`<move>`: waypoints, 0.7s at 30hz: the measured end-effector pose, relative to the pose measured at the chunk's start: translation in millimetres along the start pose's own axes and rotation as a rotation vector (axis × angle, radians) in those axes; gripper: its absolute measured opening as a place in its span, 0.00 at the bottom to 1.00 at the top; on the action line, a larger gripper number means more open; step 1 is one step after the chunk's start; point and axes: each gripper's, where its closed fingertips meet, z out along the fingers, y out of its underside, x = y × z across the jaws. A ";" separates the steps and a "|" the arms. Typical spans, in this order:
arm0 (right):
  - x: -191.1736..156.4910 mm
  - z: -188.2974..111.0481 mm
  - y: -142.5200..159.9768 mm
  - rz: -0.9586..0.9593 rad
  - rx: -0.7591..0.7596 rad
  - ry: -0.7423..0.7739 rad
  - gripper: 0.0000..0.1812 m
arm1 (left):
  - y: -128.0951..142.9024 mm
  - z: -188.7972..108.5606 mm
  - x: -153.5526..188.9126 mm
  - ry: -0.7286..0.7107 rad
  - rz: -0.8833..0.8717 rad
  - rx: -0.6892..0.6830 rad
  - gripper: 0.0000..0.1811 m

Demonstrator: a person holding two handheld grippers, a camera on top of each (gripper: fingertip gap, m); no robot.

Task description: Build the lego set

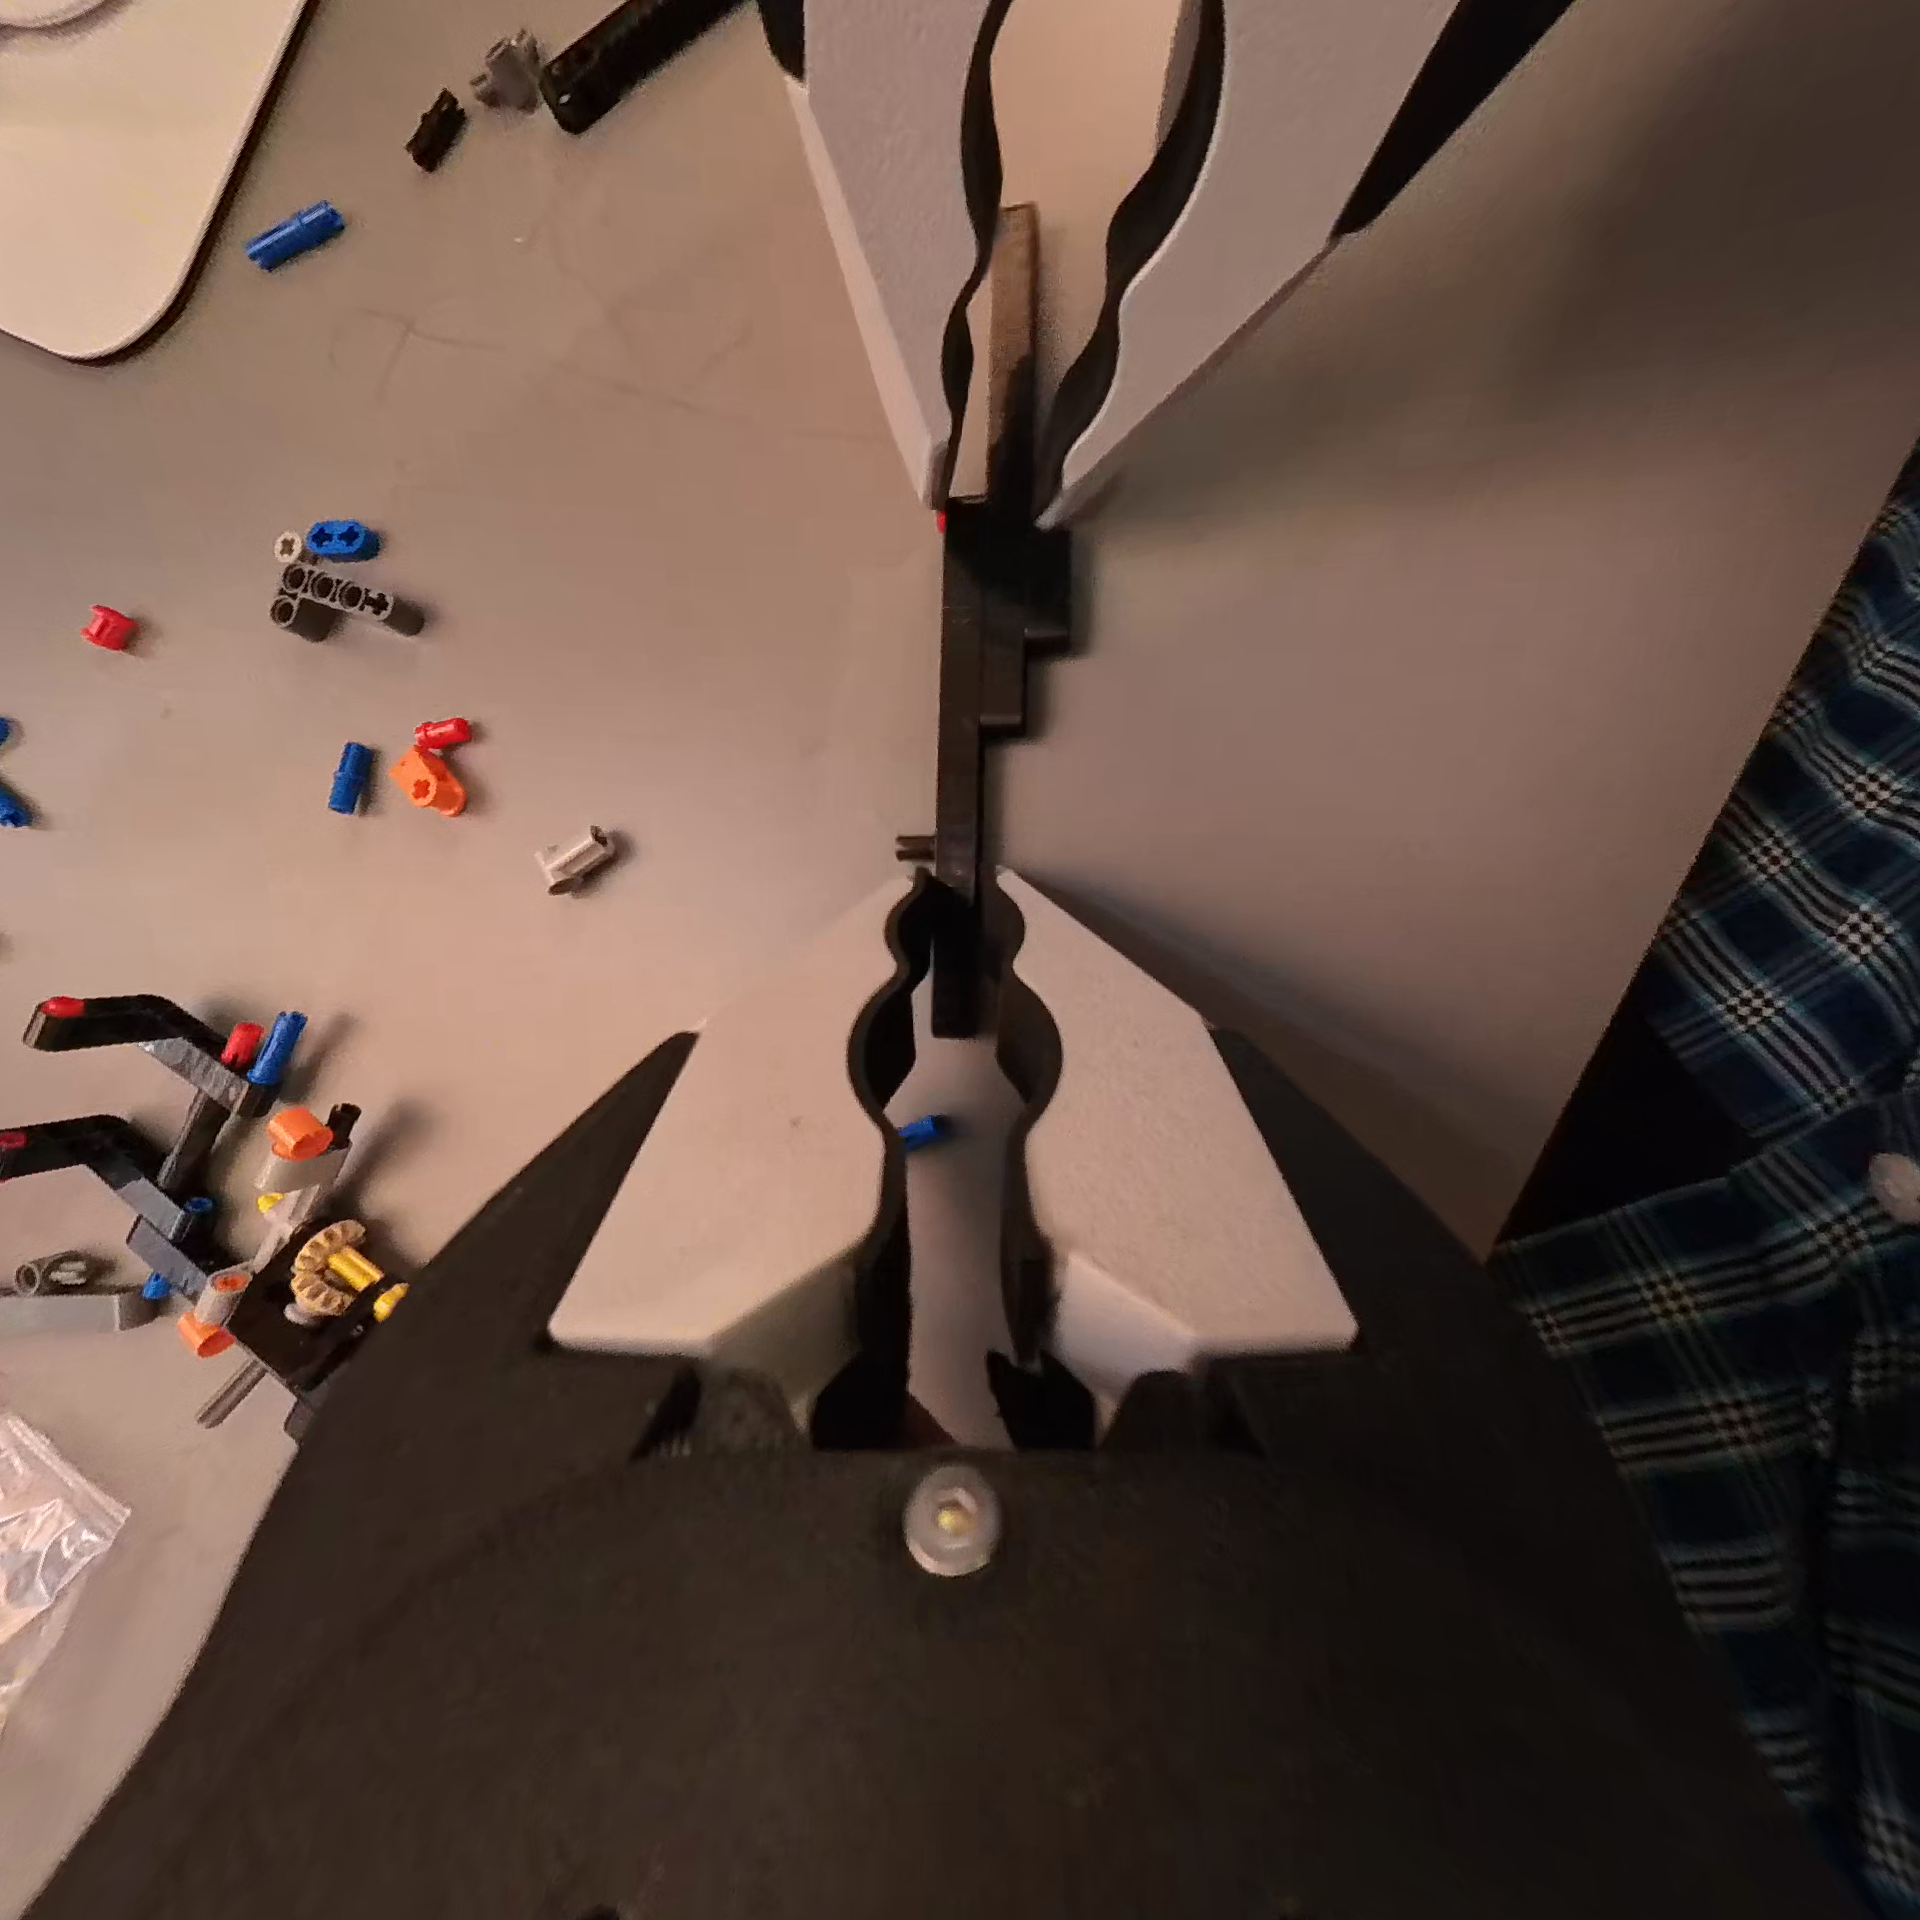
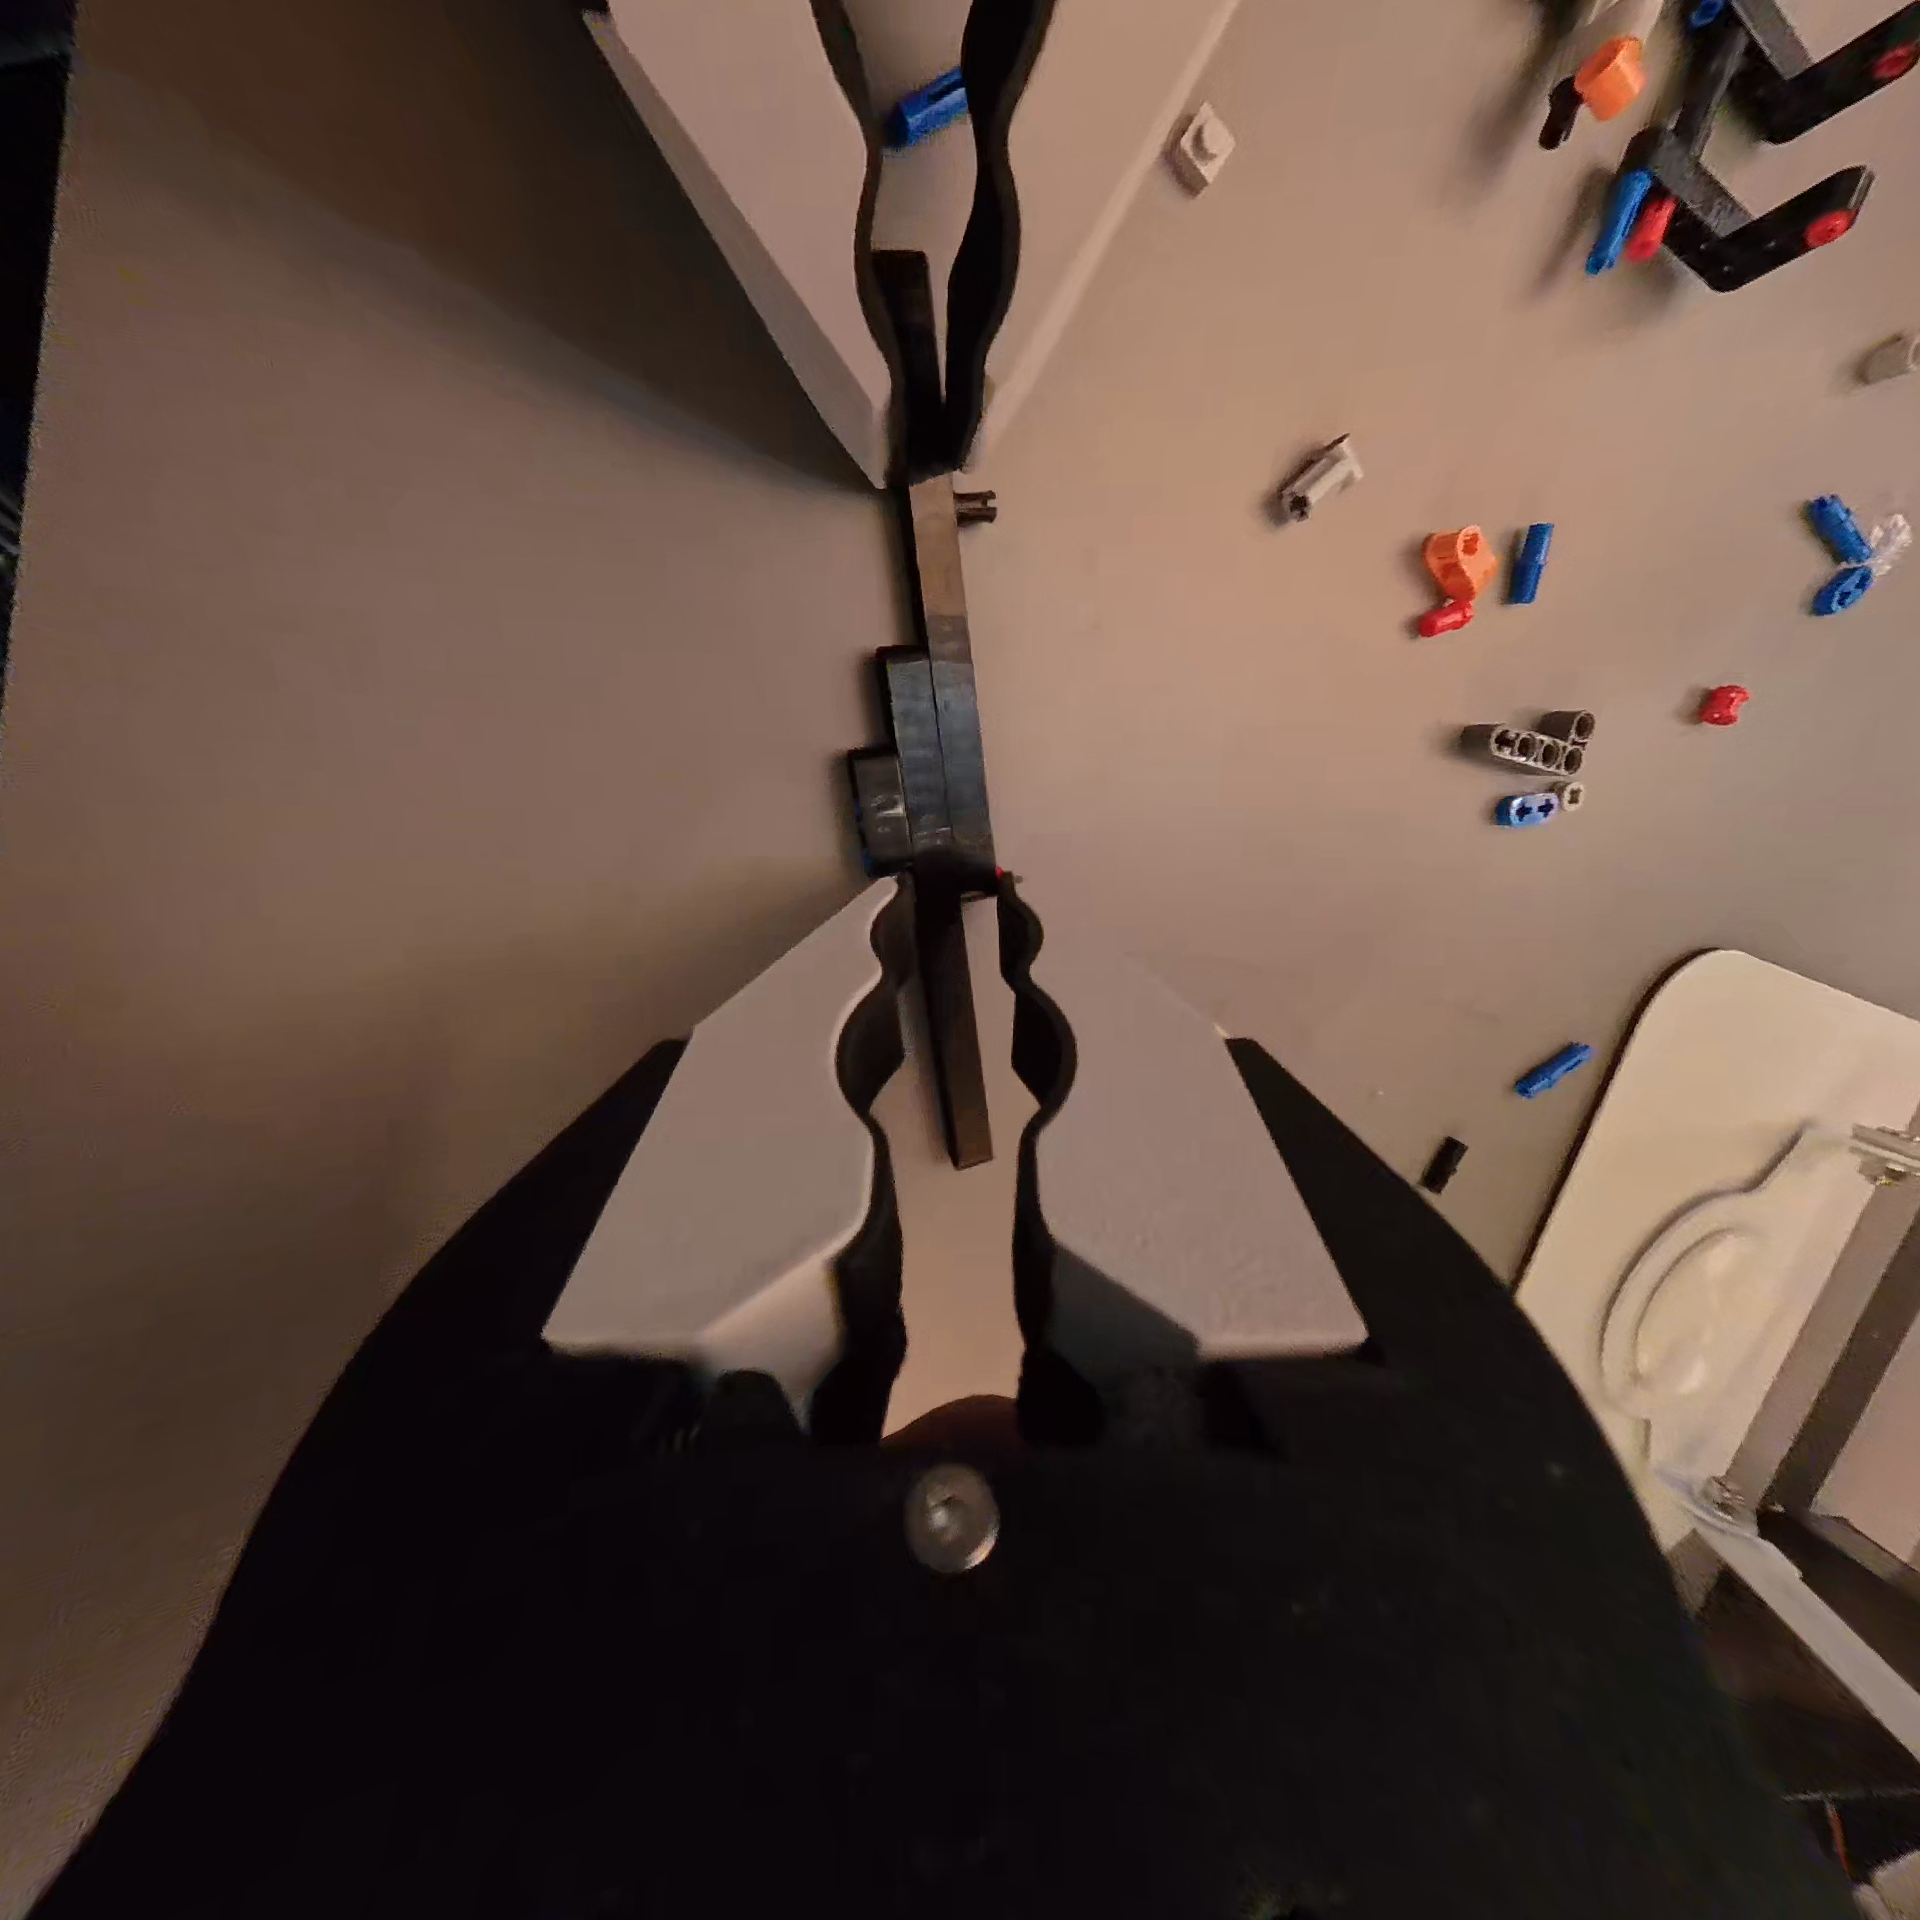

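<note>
Left gripper [image 1: 956, 894], right gripper [image 2: 951, 894] clamp flat stepped black beam assembly [image 1: 982, 675].

A long black lego assembly [image 1: 961, 748] of stacked flat beams hangs edge-on above the worktop [image 1: 623, 416], with a short black pin [image 1: 914, 847] jutting sideways from it.
</note>
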 end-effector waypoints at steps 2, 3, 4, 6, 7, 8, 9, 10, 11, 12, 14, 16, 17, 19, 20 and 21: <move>1.4 0.5 -0.5 -0.031 0.008 0.006 0.07 | 0.0 -0.2 1.2 0.001 0.004 -0.002 0.03; 2.3 0.8 -0.5 -0.038 0.011 0.005 0.07 | -0.1 -0.4 1.8 -0.001 0.007 -0.003 0.03; 3.2 1.2 -0.7 -0.046 0.017 0.004 0.07 | -0.2 -0.5 2.7 -0.001 0.006 -0.002 0.03; 5.6 1.9 -0.9 -0.055 0.026 0.006 0.06 | 0.1 -0.9 3.7 -0.001 0.001 0.002 0.03; 7.0 2.3 -1.1 -0.047 0.025 0.007 0.08 | 0.3 -1.1 3.9 -0.002 -0.006 0.003 0.03; 7.8 2.2 -1.2 -0.046 0.025 0.008 0.09 | 0.4 -1.1 4.1 -0.002 -0.012 0.004 0.03; 8.8 1.5 -1.7 -0.041 0.027 0.012 0.10 | 0.5 -1.3 4.0 -0.003 -0.015 0.004 0.03; 10.5 0.2 -2.9 -0.029 0.035 0.021 0.12 | 0.8 -1.5 3.5 -0.006 -0.016 0.004 0.04; 12.3 -1.4 -3.7 -0.013 0.044 0.030 0.13 | 1.3 -1.9 2.7 -0.008 -0.018 0.002 0.05; 13.7 -3.2 -3.1 0.002 0.048 0.039 0.14 | 1.8 -2.3 2.0 -0.009 -0.022 0.000 0.05; 16.2 -6.9 -1.4 0.042 0.060 0.053 0.18 | 3.2 -3.1 0.2 -0.013 -0.025 -0.003 0.06; 16.1 -12.0 -1.8 0.087 0.090 0.053 0.20 | 4.0 -4.0 -0.9 -0.013 -0.028 -0.003 0.07; 16.2 -15.2 -0.8 0.111 0.100 0.055 0.21 | 3.5 -4.7 -1.5 -0.012 -0.030 0.002 0.08; 16.9 -23.2 1.2 0.168 0.133 0.062 0.21 | 2.6 -6.4 -3.0 -0.010 -0.037 0.010 0.09; 17.5 -27.5 3.8 0.206 0.144 0.063 0.21 | 2.3 -7.2 -4.4 -0.013 -0.038 0.012 0.09; 17.6 -31.5 7.8 0.244 0.149 0.063 0.20 | 2.2 -8.2 -6.0 -0.018 -0.038 0.013 0.10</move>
